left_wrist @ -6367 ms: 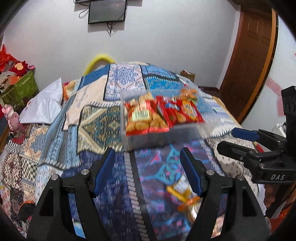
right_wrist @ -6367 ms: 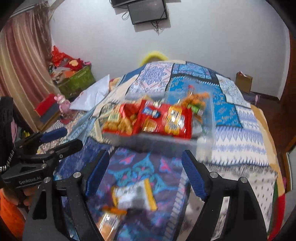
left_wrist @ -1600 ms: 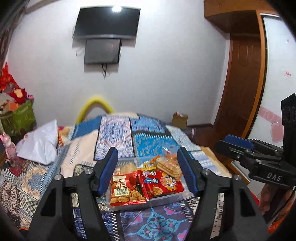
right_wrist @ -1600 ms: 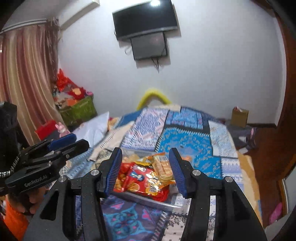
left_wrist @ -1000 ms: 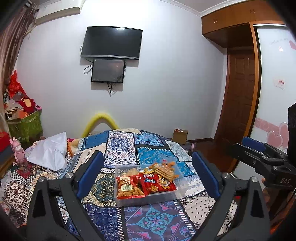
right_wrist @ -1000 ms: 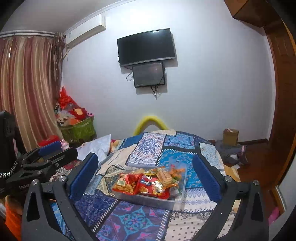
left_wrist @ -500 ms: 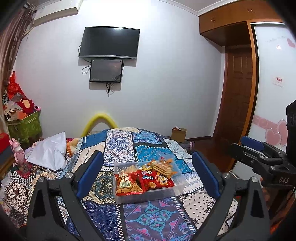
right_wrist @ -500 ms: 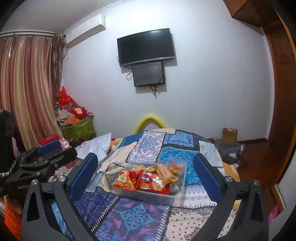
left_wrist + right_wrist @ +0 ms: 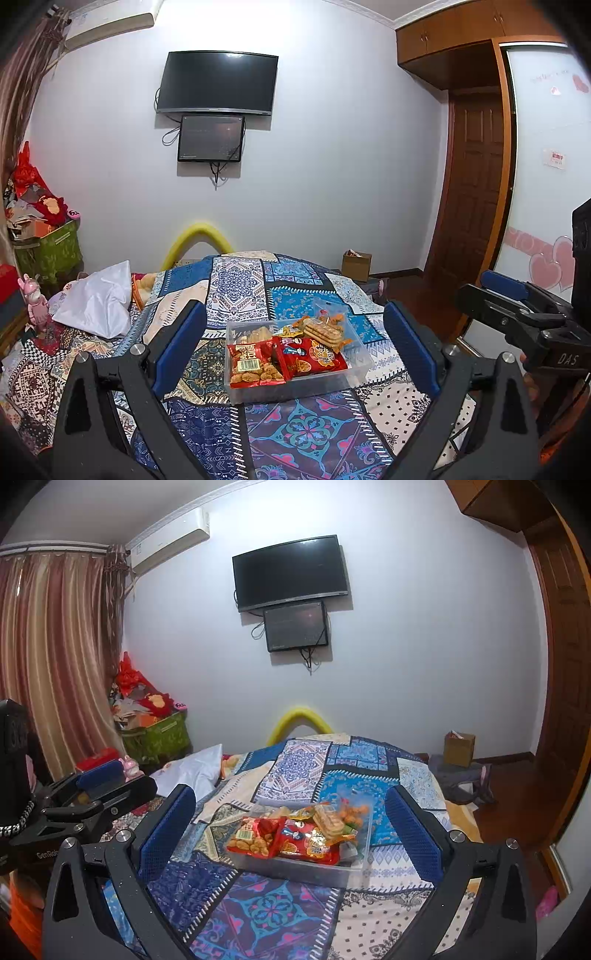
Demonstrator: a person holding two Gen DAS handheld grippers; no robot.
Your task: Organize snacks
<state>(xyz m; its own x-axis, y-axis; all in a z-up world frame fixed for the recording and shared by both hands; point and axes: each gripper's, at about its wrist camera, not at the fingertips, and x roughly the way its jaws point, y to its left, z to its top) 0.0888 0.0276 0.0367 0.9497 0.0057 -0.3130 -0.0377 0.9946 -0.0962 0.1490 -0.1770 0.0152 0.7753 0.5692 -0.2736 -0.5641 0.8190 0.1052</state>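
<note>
The clear box point(image 9: 295, 384) sits on the patterned quilt point(image 9: 306, 435), near the middle of the bed, and holds the snacks point(image 9: 284, 354): red packets in front, biscuits and orange bits behind. Both grippers hang above the bed's near end, well apart from the box. The left gripper point(image 9: 295, 350) is spread wide and empty; the right gripper point(image 9: 291, 834) likewise.

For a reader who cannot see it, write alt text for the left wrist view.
A clear plastic box full of snack packets sits on a patchwork quilt, framed by the open left gripper. The right gripper, also open, pokes in from the right; a television hangs on the wall behind.
</note>
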